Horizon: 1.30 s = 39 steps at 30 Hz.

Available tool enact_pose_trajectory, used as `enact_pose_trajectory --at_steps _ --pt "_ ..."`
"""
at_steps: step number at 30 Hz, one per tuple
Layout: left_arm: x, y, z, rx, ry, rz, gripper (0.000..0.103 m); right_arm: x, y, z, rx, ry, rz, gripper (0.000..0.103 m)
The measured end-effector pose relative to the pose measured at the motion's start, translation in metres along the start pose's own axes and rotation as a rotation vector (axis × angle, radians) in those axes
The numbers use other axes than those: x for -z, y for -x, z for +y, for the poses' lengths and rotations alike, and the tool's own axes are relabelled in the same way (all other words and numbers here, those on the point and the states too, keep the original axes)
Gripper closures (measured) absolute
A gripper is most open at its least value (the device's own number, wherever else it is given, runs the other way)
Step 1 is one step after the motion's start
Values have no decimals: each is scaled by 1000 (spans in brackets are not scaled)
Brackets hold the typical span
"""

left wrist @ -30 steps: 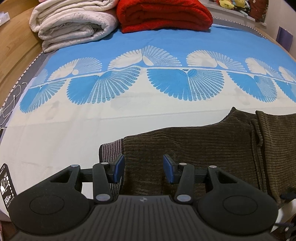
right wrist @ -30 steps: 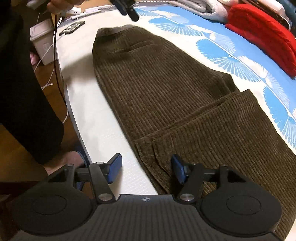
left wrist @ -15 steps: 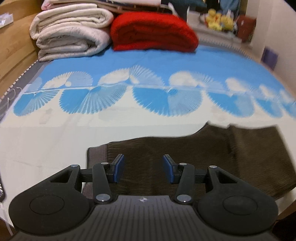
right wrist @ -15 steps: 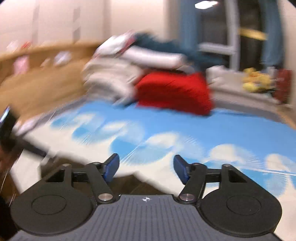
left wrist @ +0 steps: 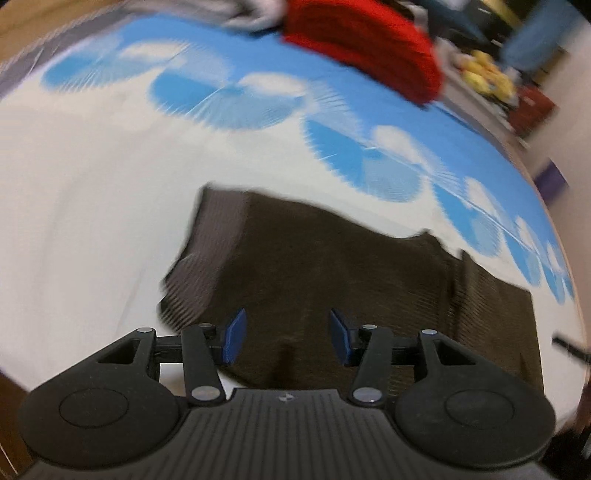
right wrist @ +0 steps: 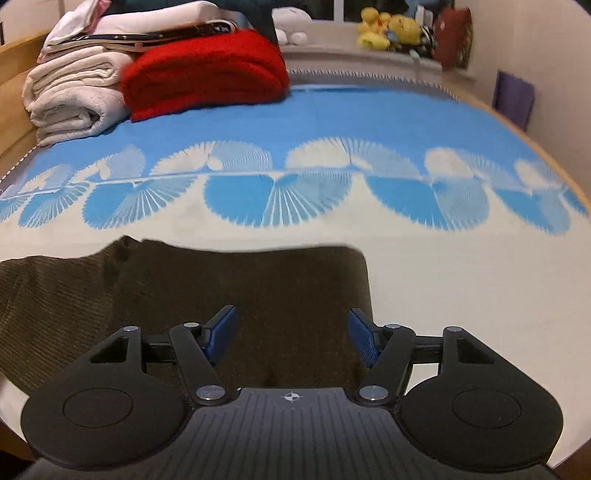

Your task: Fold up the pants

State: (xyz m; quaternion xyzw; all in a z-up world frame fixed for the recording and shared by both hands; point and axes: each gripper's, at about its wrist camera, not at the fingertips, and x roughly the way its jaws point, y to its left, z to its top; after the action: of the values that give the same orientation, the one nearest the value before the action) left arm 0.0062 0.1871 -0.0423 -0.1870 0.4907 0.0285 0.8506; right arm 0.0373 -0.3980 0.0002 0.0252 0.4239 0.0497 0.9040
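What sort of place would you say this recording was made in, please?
Most likely a bedroom: the brown pants lie on a bed with a blue-and-white patterned cover, folded blankets are stacked at its far end, and plush toys sit on a ledge behind.

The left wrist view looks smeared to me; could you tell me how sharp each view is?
Left wrist: motion blur smears the pants and red blanket; only the left gripper is crisp. Right wrist: mostly sharp, with fisheye bending of the bedspread.
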Motion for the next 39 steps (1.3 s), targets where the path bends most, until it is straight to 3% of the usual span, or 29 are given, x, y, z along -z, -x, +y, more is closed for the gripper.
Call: enact_pose_trajectory --at_steps 5,9,13,18,21,23,25,29,33,37,39 --pt "1 -29 39 -101 194 101 32 21 -27 -5 5 -22 54 35" --pt "1 -42 57 -90 297 133 30 26 -35 -6 -6 -29 66 35" --pt "2 -62 61 -84 346 167 28 26 -38 -6 -21 -45 73 35" --pt "-2 -72 47 -84 305 138 25 25 -41 -2 -39 -34 81 35" --pt "-1 -73 35 -137 263 120 36 25 -42 -1 -46 -28 89 35" --pt "-4 -69 29 -169 252 109 55 24 -43 -1 -49 -37 92 35" --pt "-6 -60 20 -190 227 74 66 22 -43 -3 -58 -55 94 35" --pt "-11 -30 -25 -207 100 -62 75 20 -41 -2 -80 -67 92 35" --pt "-19 3 -88 -91 23 -194 78 19 -39 -1 -111 -60 85 35" --pt "-14 23 -176 92 -138 -285 80 16 -36 -9 -123 -87 62 35" --pt "-2 21 -225 217 -223 -294 81 15 -35 -17 -123 -123 39 36"
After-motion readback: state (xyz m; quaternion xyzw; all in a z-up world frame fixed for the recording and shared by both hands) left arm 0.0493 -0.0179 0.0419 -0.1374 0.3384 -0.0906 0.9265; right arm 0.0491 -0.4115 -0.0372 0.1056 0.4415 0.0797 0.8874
